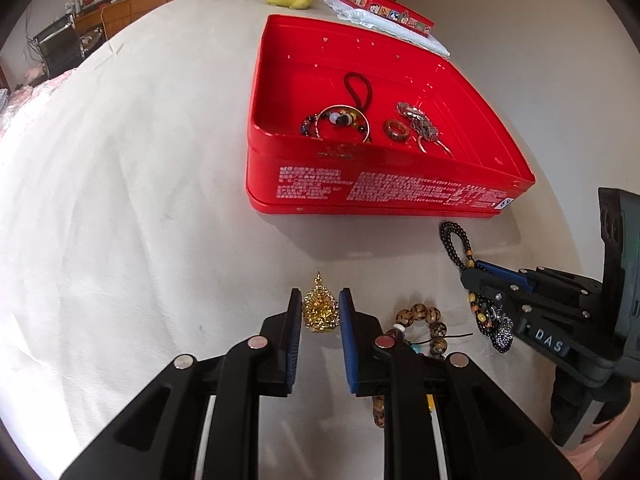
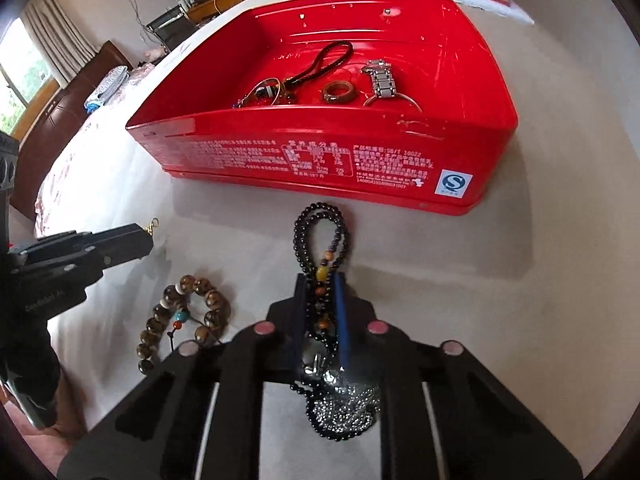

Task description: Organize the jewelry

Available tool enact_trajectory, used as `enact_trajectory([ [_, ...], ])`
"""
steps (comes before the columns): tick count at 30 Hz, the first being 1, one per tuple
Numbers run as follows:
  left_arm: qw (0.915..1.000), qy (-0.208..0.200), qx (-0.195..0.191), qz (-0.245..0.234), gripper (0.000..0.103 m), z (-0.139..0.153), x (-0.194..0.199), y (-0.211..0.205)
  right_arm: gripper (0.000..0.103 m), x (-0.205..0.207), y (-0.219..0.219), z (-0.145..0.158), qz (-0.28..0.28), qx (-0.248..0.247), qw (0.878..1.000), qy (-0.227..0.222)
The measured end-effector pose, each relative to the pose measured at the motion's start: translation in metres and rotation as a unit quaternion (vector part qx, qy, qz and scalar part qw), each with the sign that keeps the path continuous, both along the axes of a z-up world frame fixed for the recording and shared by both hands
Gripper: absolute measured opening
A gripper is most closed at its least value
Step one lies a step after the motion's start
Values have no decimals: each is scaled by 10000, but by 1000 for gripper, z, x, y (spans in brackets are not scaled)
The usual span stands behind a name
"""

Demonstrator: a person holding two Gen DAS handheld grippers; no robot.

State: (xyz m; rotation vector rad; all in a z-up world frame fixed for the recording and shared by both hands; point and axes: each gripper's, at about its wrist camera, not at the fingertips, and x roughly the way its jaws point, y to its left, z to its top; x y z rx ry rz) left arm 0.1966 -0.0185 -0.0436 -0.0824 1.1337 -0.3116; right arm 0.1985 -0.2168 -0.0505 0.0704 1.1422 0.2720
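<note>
Right gripper [image 2: 320, 292] clamped on black bead necklace [image 2: 320, 220], left gripper [image 1: 320, 304] straddling gold pendant [image 1: 320, 312], pads apart; right view shows only pendant's loop.

The tin box [image 1: 384, 184] sits on the table [image 1: 140, 200]. In it, left to right, lie a bangle [image 1: 346, 124], a ring [image 1: 397, 130] and a watch [image 1: 420, 120]. Before it, left to right: pendant [image 1: 320, 312], bead bracelet [image 1: 424, 324], bead necklace [image 1: 456, 244].
</note>
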Motion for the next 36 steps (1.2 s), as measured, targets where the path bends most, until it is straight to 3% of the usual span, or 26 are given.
enact_trajectory([
  [4,10000,-82,-51,6,18,3,-2,2,4,1,-12,10,0,783,9969,8],
  [12,9998,-160,-110,-54,18,8,-7,5,4,-10,-32,44,25,1573,9867,-414],
  [15,9998,-148,-97,-73,18,7,-7,6,4,-8,-30,46,-16,1396,9889,-516],
  [19,9999,-97,-90,-92,18,5,-6,7,8,1,-27,26,-53,1240,9922,-138],
  [24,9998,-93,-101,-130,19,6,-5,6,9,2,-30,23,-64,1240,9922,-102],
  [26,9998,-84,-101,-136,19,5,-5,7,17,0,-32,24,-108,1214,9925,-106],
  [28,9998,-75,-93,-132,19,5,-4,7,36,-3,-36,26,-133,1206,9926,-95],
  [36,9998,-80,-103,-172,19,5,-5,6,42,-5,-22,16,33,883,9961,53],
])
